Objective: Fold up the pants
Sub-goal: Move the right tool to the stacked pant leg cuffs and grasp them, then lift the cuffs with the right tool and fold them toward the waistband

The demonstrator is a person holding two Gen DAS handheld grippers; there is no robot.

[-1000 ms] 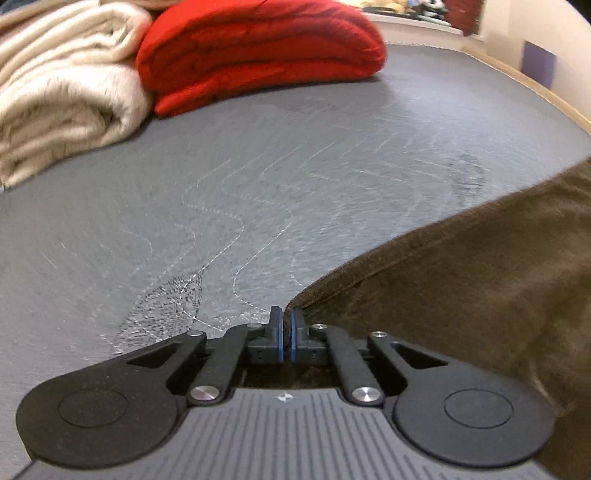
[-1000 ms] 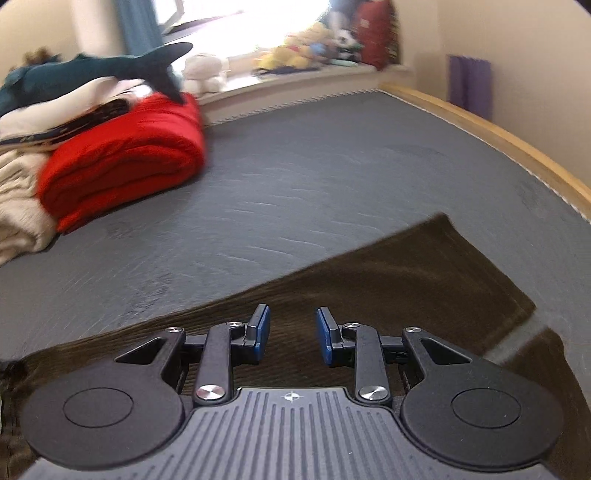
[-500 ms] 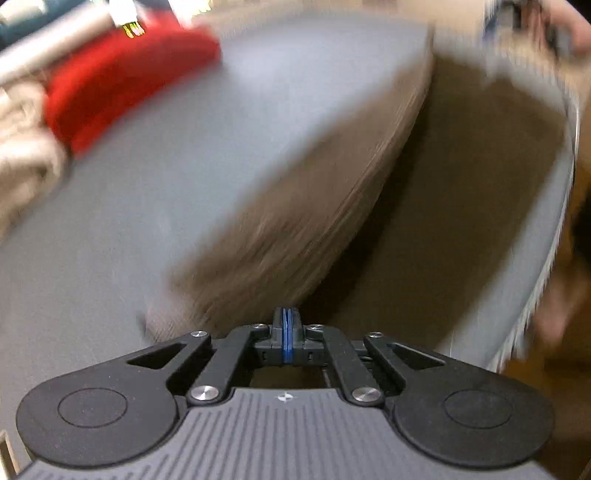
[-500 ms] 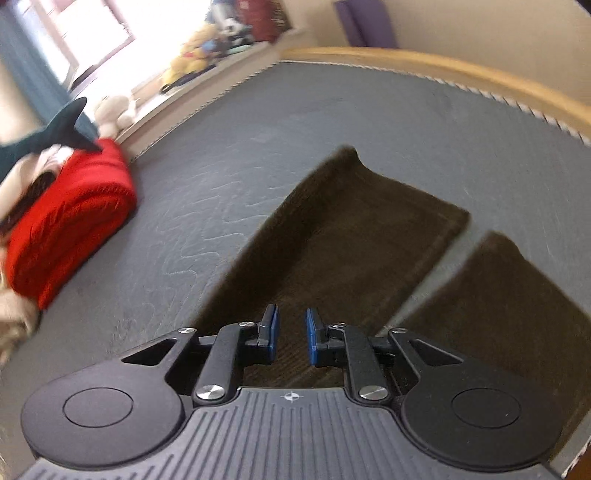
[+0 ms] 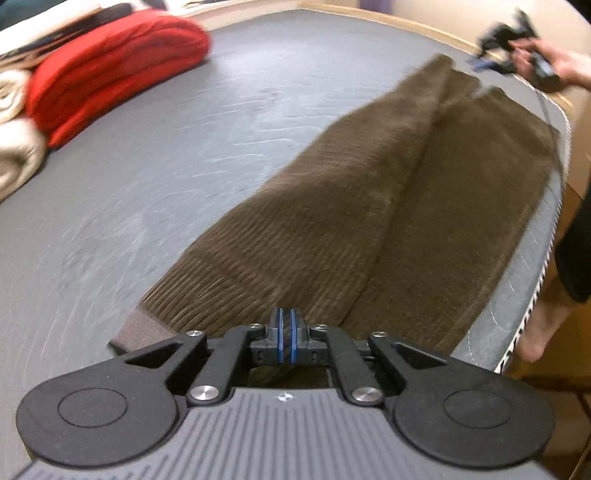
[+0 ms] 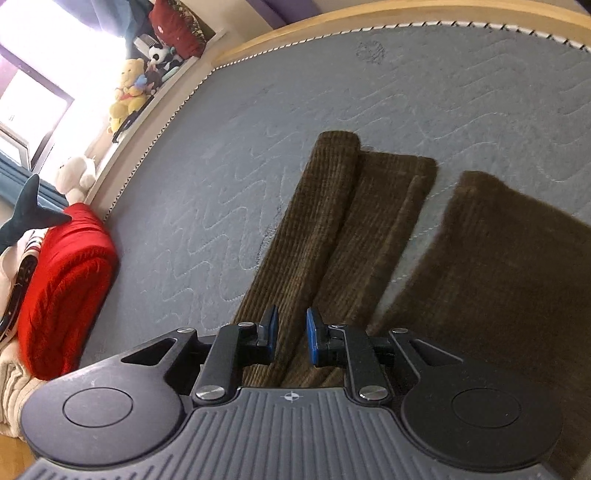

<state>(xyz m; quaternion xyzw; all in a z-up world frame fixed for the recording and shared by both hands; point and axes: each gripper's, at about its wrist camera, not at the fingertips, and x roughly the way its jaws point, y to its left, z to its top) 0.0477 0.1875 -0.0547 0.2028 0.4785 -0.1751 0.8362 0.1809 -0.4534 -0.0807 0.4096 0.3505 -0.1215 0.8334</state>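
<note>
While brown corduroy pants (image 5: 369, 221) lie spread along one side edge of a grey quilted mattress (image 5: 166, 166), the left gripper (image 5: 285, 334) has its blue pads pressed together; whether cloth is caught between them cannot be told, though the ribbed waistband end lies just beneath and beside the fingertips. Seen from the right wrist, the right gripper (image 6: 291, 334) hangs over the same pants (image 6: 325, 236), its fingers (image 6: 312, 338) slightly spread after just narrowing, the corduroy lying below the gap and not pinched. One leg is rolled lengthwise onto itself, the other lies apart beside it, both cuffs pointing toward the wooden bed frame (image 6: 369, 20). A red blanket (image 5: 110, 62) and cream bedding (image 5: 14, 147) are stacked at the far corner, well apart from the pants.
</note>
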